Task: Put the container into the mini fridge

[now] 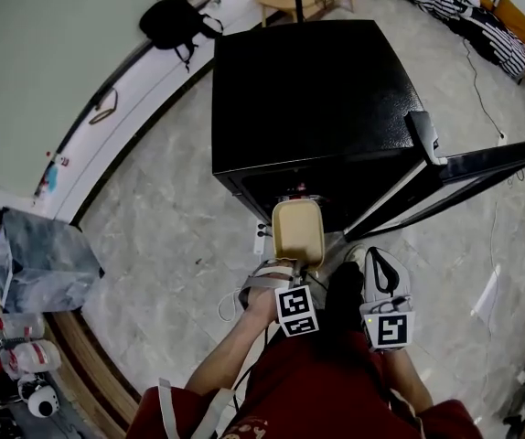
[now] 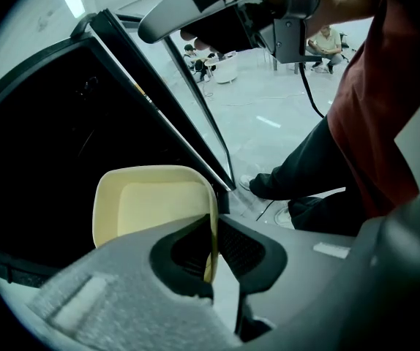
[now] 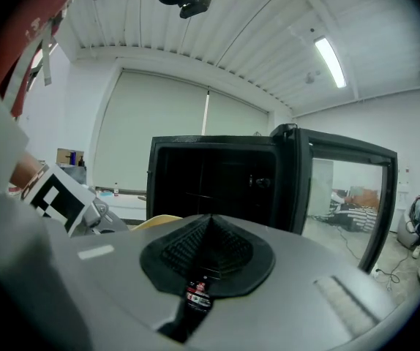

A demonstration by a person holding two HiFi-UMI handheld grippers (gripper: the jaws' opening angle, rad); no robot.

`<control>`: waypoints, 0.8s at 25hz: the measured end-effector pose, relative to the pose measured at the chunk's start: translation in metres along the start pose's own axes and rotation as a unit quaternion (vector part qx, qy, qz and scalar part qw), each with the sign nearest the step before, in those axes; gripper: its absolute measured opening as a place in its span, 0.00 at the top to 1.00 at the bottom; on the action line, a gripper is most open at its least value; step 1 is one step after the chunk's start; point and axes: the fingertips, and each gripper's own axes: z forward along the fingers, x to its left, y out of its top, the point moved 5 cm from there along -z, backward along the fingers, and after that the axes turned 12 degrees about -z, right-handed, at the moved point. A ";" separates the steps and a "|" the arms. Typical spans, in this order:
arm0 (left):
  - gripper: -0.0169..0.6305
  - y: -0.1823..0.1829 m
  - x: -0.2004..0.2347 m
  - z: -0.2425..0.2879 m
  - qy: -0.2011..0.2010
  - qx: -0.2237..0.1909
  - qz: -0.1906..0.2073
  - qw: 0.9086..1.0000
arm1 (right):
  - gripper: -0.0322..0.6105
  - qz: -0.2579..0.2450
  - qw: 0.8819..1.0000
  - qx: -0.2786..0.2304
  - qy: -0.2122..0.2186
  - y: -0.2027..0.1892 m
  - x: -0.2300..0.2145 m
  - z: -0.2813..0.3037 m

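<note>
Pinching cream container rim in left gripper jaws, mid-frame at open mini fridge; holding right gripper jaws pressed together, empty.

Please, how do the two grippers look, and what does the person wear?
The left gripper and right gripper have grey bodies with black ribbed pads. Each carries a cube with black-and-white square markers. The person wears a red top and dark trousers.
</note>
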 end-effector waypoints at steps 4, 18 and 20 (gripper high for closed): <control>0.94 0.005 0.009 0.027 -0.014 0.002 -0.013 1.000 | 0.95 0.018 1.000 0.004 -0.003 -0.012 -0.002 0.004; 0.94 0.017 0.064 0.127 -0.014 0.043 -0.015 0.999 | 0.95 0.011 1.000 0.020 0.002 -0.035 -0.028 0.018; 0.94 0.018 0.072 0.139 -0.007 0.043 -0.017 0.999 | 0.95 0.014 1.000 0.022 -0.003 -0.035 -0.033 0.019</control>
